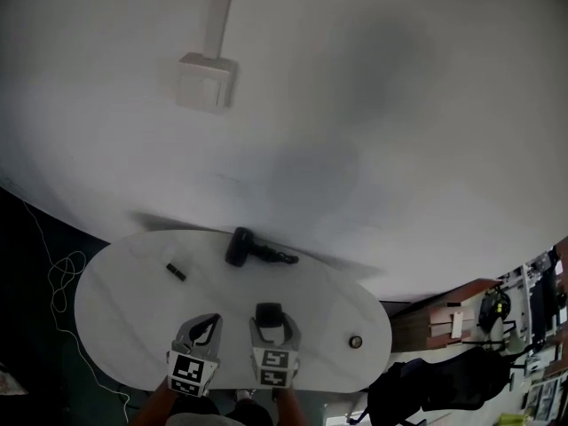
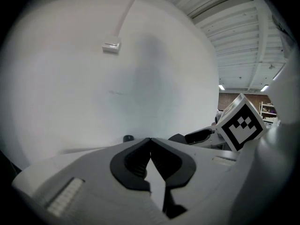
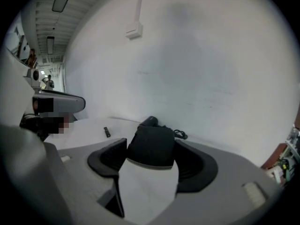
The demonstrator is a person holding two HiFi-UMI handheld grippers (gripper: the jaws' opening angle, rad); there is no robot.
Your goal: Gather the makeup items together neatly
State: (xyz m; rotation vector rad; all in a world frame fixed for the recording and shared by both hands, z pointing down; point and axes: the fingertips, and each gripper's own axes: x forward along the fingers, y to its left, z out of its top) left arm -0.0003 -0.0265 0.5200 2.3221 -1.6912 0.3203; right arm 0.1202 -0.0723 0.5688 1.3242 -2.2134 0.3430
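Table (image 1: 115,313) front edge: left claw (image 2: 150,139) clenched empty, right claw (image 3: 151,150) grasping perhaps a black compact (image 3: 152,143)

Dim, soft light; heavy fisheye edge distortion

head cam sits high, looking steeply down on the white oval table (image 1: 124,300). each gripper cam rides low right behind its jaws facing the wall (image 1: 373,105), with the right gripper (image 1: 269,319) clamping a black case (image 3: 152,144) that half blocks its view. all three catch the wall box (image 1: 206,81); head and right gripper views share the black corded device (image 1: 241,248).
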